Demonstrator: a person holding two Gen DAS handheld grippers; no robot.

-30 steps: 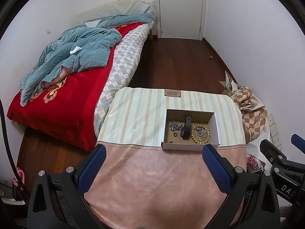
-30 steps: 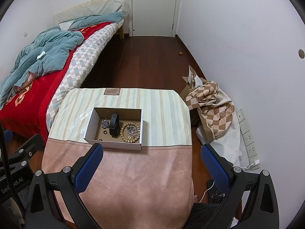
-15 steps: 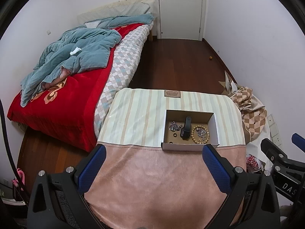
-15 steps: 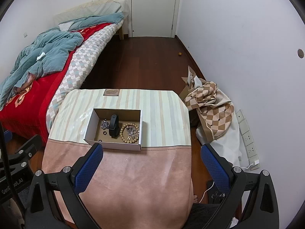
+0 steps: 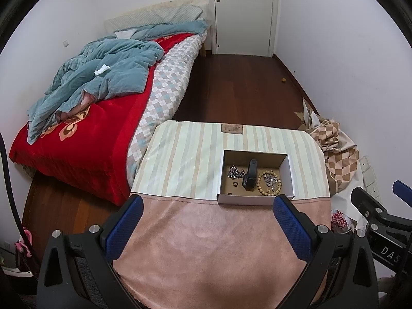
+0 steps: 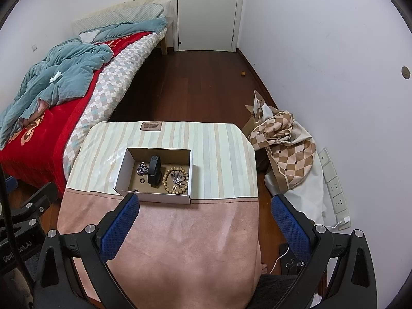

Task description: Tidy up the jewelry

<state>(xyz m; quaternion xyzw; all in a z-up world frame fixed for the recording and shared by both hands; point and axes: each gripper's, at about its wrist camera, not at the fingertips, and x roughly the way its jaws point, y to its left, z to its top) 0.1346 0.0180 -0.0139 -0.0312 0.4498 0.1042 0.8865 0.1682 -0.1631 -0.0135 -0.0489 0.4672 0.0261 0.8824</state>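
Observation:
A white cardboard box [image 5: 289, 173] [image 6: 123, 170] with a brown floor sits on the cloth-covered table [image 5: 195, 159] [image 6: 221, 154]. In it lie a black wristband [image 5: 250, 175] [image 6: 154, 170], a wooden bead bracelet [image 5: 260, 184] [image 6: 167, 182], a silver chain inside the bracelet [image 5: 270, 181] [image 6: 178, 176], a second silver piece [image 5: 234, 173] [image 6: 142, 168] and small rings [image 5: 234, 184] [image 6: 142, 180]. My left gripper [image 5: 207, 211] and my right gripper [image 6: 204, 209] are both open and empty, held above the table's near pink part, short of the box.
A bed [image 5: 85, 118] [image 6: 51, 103] with a red cover and blue quilt stands left of the table. A checked cloth pile [image 5: 337, 152] [image 6: 285, 139] and wall sockets [image 6: 334, 188] are on the right. A white door [image 6: 208, 10] is at the far end.
Both views have shifted very slightly; the box and jewelry have not moved and both grippers stay open.

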